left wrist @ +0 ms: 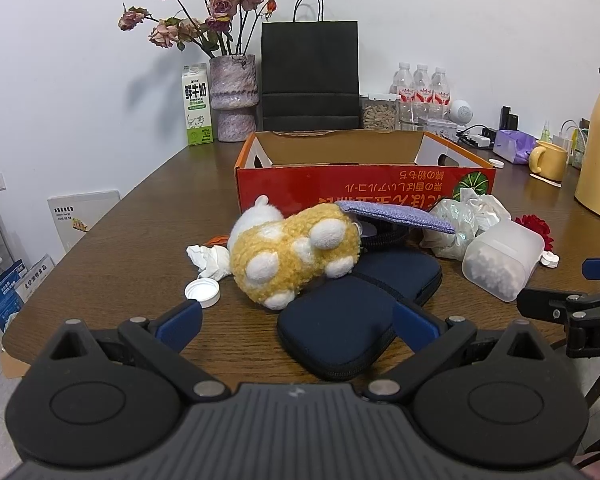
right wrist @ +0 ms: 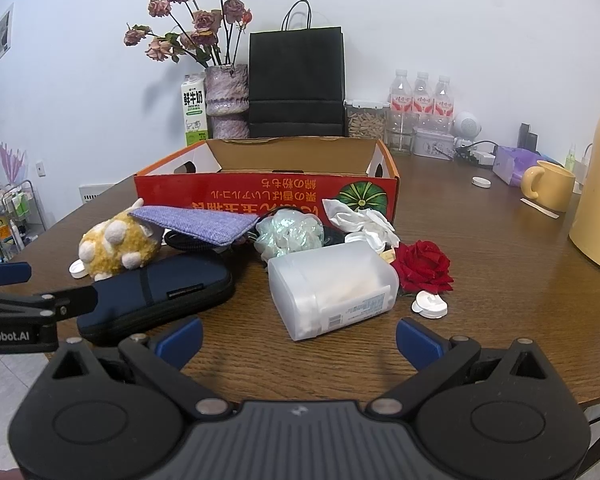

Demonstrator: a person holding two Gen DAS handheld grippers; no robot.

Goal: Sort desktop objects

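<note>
A pile lies in front of the open red cardboard box [left wrist: 364, 188] [right wrist: 260, 196]. A yellow plush toy [left wrist: 296, 252] [right wrist: 118, 246] rests partly on a dark blue zip case [left wrist: 356, 308] [right wrist: 160, 294]. Behind it lies a purple pouch [left wrist: 396, 216] [right wrist: 192, 222]. A translucent plastic container [left wrist: 500, 260] [right wrist: 332, 292] lies on its side beside a red rose [right wrist: 422, 266]. My left gripper [left wrist: 296, 324] is open just short of the case. My right gripper [right wrist: 298, 338] is open in front of the container, holding nothing.
Crumpled tissues [left wrist: 210, 258] [right wrist: 360, 216], white caps [left wrist: 202, 292] [right wrist: 428, 304] and a shiny plastic wad [right wrist: 290, 232] lie about. A vase [left wrist: 234, 96], milk carton [left wrist: 198, 106], black bag [left wrist: 310, 76], bottles [right wrist: 422, 96], yellow mug [right wrist: 548, 184] and yellow jug [right wrist: 598, 200] line the table's back and right.
</note>
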